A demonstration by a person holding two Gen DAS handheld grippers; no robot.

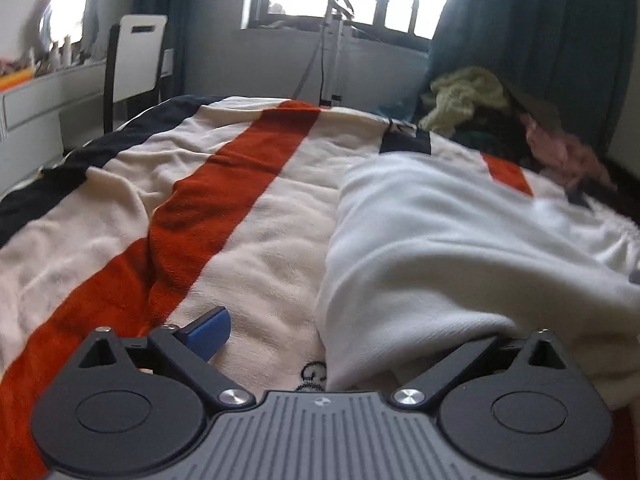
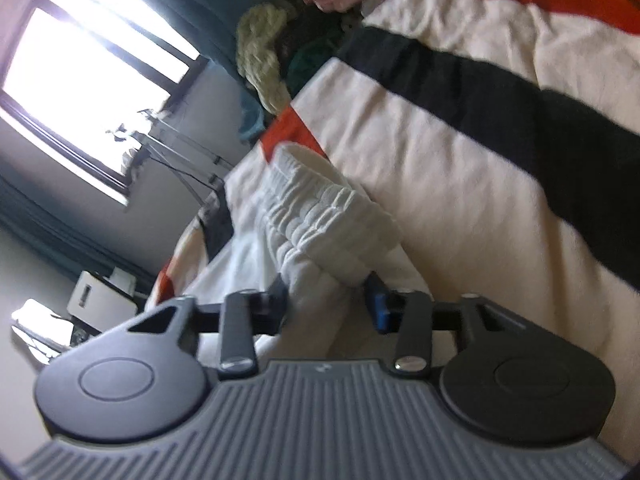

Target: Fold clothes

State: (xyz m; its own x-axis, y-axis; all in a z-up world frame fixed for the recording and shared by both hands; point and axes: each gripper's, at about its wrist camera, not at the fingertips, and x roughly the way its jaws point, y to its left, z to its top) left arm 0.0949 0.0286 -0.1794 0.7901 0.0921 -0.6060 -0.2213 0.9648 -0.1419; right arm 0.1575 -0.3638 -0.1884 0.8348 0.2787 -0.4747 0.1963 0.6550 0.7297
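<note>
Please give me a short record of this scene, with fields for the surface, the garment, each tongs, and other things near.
surface: cream plush blanket with orange and dark navy stripes
garment: white soft garment with gathered elastic waistband, lying on the blanket
left tongs: left tongs wide open, garment edge draped over one finger, not pinched
right tongs: right tongs closed on bunched fabric by the waistband
other: pile of mixed clothes at far edge; white chair

garment (image 1: 440,248) on blanket (image 1: 224,240), clothes pile (image 1: 500,120) behind
</note>
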